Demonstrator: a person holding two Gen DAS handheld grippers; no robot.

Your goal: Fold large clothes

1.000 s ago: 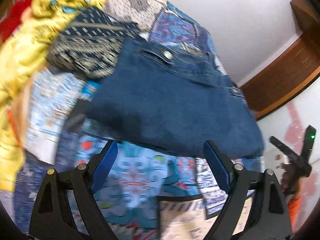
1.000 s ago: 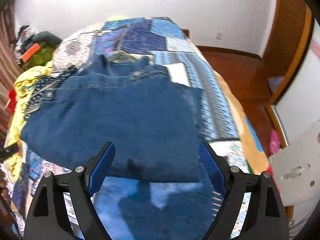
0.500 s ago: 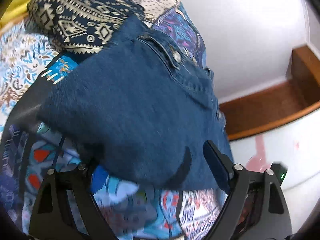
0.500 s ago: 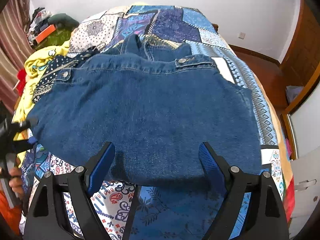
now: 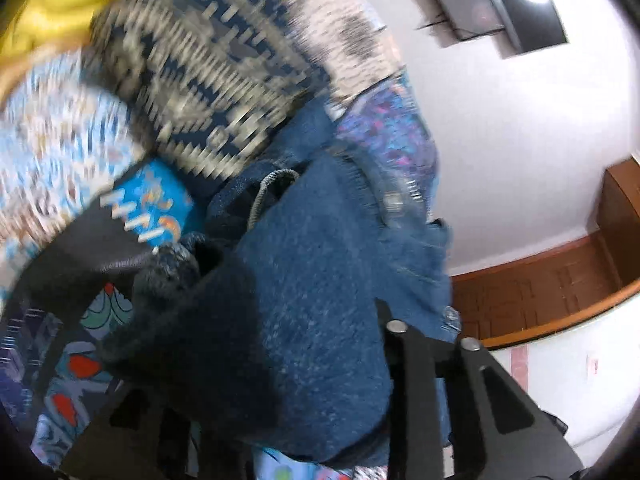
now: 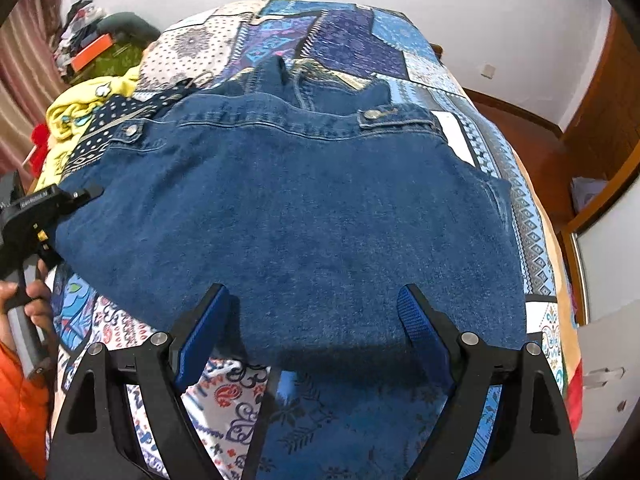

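1. A patchwork bedspread (image 6: 352, 44) covers the bed.
2. A yellow garment (image 6: 76, 112) lies bunched at the bedspread's left edge, a navy patterned cloth (image 6: 116, 120) overlapping it.
3. Beyond the bedspread's far left corner sits an orange box (image 6: 90, 54) (amid clutter).
4. A wooden door (image 6: 604, 100) stands right of the bedspread.

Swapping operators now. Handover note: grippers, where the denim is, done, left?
Left gripper: at the left edge of the denim jacket; its own view is filled with cloth, so closure is unclear.
Right gripper: open, straddling the near hem, holding nothing.
Jacket: lies folded into a flat rectangle on the patchwork bed cover, beside a yellow garment.
Done: sides folded in.
Left: probably grip the hem and fold it away.
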